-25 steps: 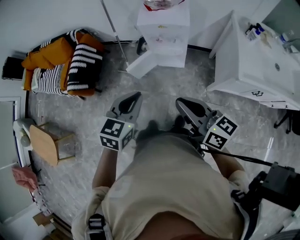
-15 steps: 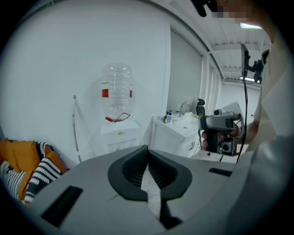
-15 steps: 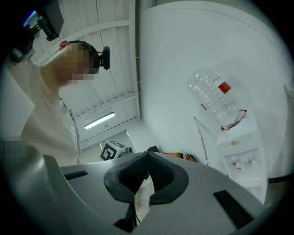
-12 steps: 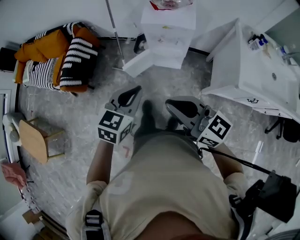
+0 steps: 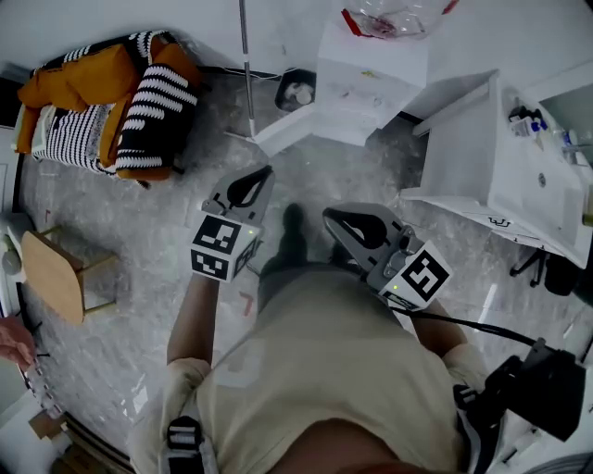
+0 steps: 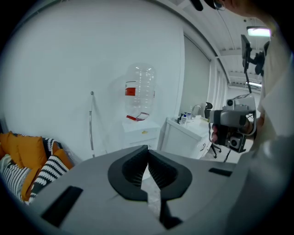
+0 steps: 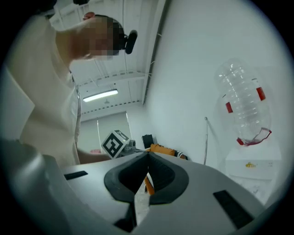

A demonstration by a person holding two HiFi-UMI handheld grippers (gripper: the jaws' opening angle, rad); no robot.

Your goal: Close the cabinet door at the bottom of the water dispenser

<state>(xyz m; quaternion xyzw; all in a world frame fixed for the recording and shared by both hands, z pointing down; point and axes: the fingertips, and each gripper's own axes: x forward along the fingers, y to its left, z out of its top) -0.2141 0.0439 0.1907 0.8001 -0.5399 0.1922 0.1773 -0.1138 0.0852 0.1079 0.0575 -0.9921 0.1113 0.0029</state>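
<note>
The white water dispenser stands against the far wall with a clear upturned bottle on top. Its bottom cabinet door hangs open, swung out to the left over the floor. My left gripper is shut and empty, pointing at the dispenser from well short of the door. My right gripper is also shut and empty, beside it and a little further back. The left gripper view shows the dispenser and bottle beyond the shut jaws of the left gripper. The right gripper view shows the bottle at right.
A seat with orange and striped cushions sits at the left wall. A thin metal pole stands left of the dispenser. A white counter unit is close on the right. A wooden stool is at the far left.
The person has stepped toward the dispenser, which now sits further right in the head view. Both grippers moved forward with them, staying shut. The right gripper has rolled.
</note>
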